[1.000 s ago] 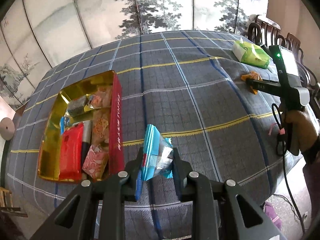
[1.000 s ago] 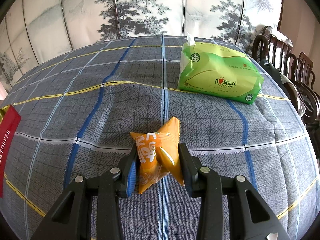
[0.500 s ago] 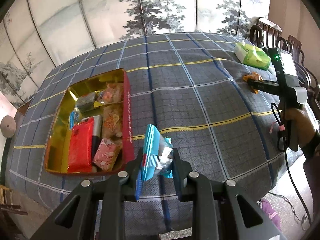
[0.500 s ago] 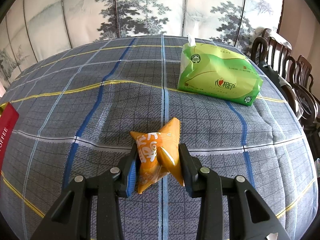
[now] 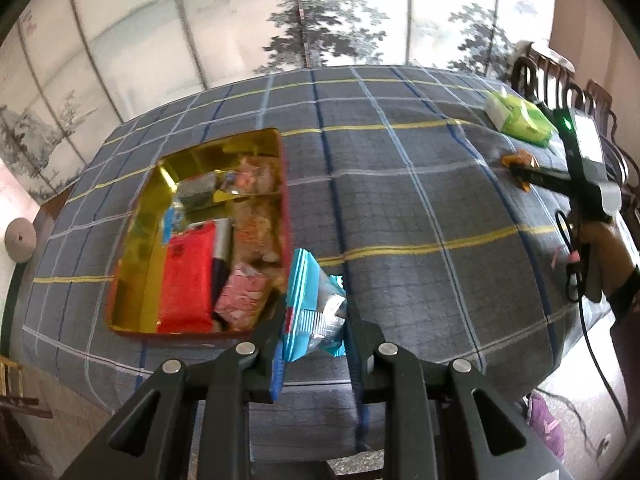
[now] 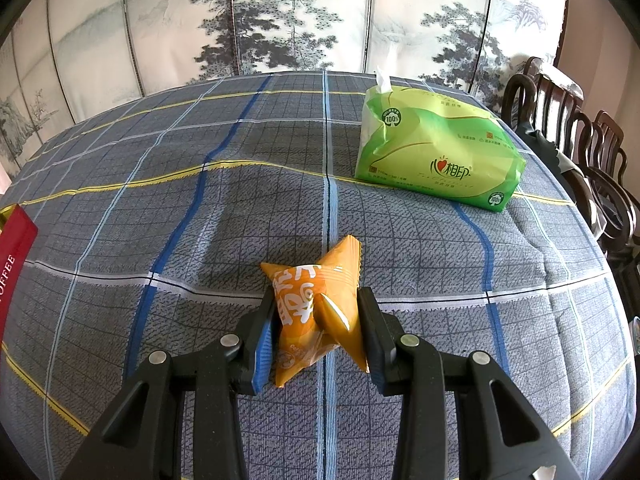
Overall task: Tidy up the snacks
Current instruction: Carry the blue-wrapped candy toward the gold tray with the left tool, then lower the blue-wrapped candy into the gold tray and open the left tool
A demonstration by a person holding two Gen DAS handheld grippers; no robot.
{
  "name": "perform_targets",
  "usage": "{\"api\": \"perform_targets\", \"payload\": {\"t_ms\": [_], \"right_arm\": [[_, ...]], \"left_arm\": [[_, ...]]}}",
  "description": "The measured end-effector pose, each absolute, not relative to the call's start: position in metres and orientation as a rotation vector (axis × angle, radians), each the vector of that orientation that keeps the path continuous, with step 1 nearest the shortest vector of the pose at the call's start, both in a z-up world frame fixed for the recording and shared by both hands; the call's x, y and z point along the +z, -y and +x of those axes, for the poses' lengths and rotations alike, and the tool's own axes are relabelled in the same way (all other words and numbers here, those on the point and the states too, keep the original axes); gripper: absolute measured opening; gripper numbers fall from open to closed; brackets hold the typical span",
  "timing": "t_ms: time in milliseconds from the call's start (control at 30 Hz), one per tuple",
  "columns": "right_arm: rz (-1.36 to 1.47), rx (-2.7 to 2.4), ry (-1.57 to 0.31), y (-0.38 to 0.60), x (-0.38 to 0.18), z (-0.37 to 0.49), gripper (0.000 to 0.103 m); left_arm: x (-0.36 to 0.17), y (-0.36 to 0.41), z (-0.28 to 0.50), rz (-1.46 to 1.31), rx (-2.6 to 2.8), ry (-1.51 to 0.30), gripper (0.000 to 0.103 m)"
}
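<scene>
My left gripper (image 5: pixel 314 312) is shut on a blue and silver snack packet (image 5: pixel 316 308), held above the table near the front right corner of an open red tin with a gold inside (image 5: pixel 132 248). The tin holds several snacks, among them a red packet (image 5: pixel 186 276) and a pink one (image 5: pixel 242 296). My right gripper (image 6: pixel 316 312) is shut on an orange snack packet (image 6: pixel 312 304) low over the checked cloth. In the left wrist view the right gripper (image 5: pixel 520 168) shows at the far right, held by a hand (image 5: pixel 604 248).
A green tissue pack (image 6: pixel 436 156) lies on the cloth behind the orange packet. The tin's red side (image 6: pixel 12 256) shows at the left edge of the right wrist view. Dark wooden chairs (image 6: pixel 568 128) stand along the right side. A painted folding screen (image 6: pixel 280 20) stands behind the table.
The left gripper with the blue packet has moved so the tin now sits closer to it and more central in its view. The right gripper and orange packet have not moved.
</scene>
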State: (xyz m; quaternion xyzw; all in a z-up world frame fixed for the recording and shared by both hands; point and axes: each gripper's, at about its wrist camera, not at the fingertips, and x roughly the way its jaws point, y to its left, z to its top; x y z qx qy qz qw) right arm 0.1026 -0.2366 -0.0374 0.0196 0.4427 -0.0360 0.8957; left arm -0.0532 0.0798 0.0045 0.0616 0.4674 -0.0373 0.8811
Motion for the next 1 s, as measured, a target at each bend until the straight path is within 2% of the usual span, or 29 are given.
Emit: {"api": "perform_targets", "payload": {"t_ms": [567, 1000], "right_arm": [[0.044, -0.073, -0.917, 0.237, -0.038, 0.103, 0.035], [0.043, -0.074, -0.918, 0.236, -0.038, 0.103, 0.036]], "left_arm": [[0.026, -0.187, -0.030, 0.073, 0.140, -0.949, 0.025], [0.015, -0.215, -0.008, 0.075, 0.190, -0.968, 0.025]]}}
